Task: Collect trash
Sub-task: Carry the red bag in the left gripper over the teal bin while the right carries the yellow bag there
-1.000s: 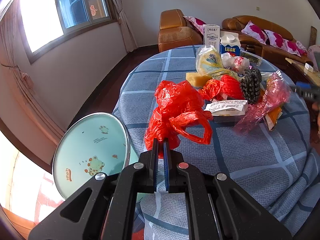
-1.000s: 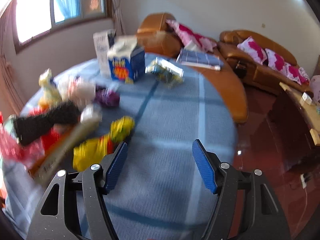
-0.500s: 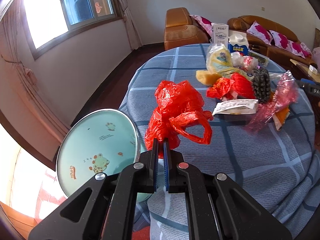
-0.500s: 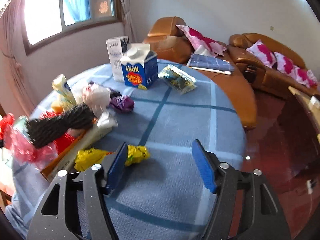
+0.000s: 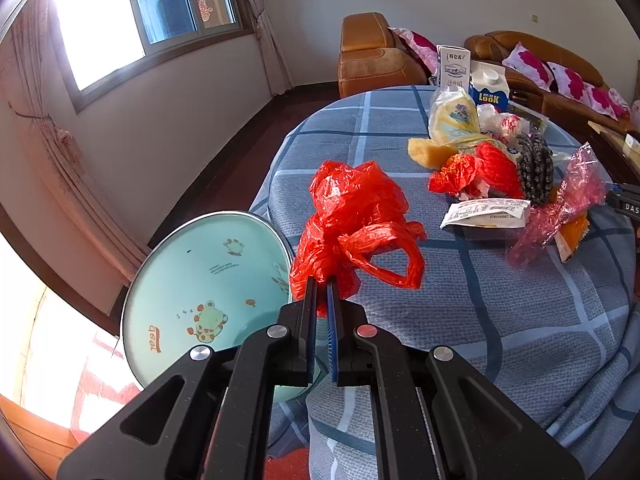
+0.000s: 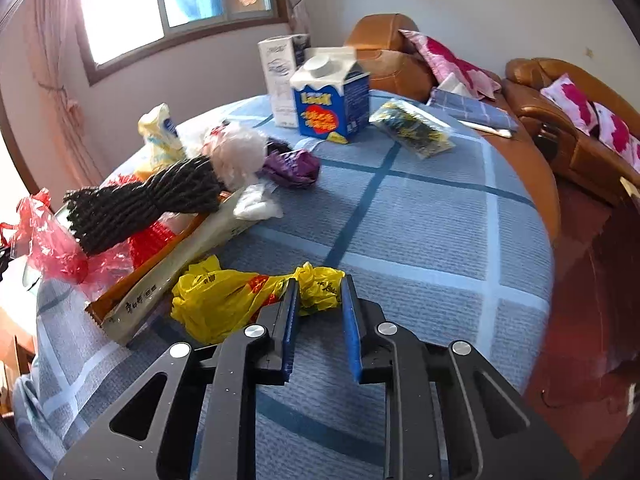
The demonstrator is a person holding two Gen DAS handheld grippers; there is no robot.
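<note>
My left gripper (image 5: 320, 284) is shut on a crumpled red plastic bag (image 5: 356, 216) and holds it over the near left part of the blue checked table (image 5: 500, 320). My right gripper (image 6: 319, 284) has its jaws partly closed around the end of a yellow plastic bag (image 6: 248, 296) that lies on the table (image 6: 420, 220). The jaws stand close on both sides of the bag's end; I cannot tell whether they grip it.
A pale green round basin (image 5: 204, 296) stands beside the table on the left. A pile of trash lies mid-table: black braided rope (image 6: 148, 200), pink film (image 6: 52, 248), long wrapper (image 6: 180, 264), purple wad (image 6: 294, 166), milk carton (image 6: 332, 108), white box (image 6: 280, 76), snack packet (image 6: 412, 128). Sofas stand behind.
My right gripper has moved left onto the yellow bag and its jaws have narrowed from wide open. The left gripper has drifted a little left, still holding the red bag.
</note>
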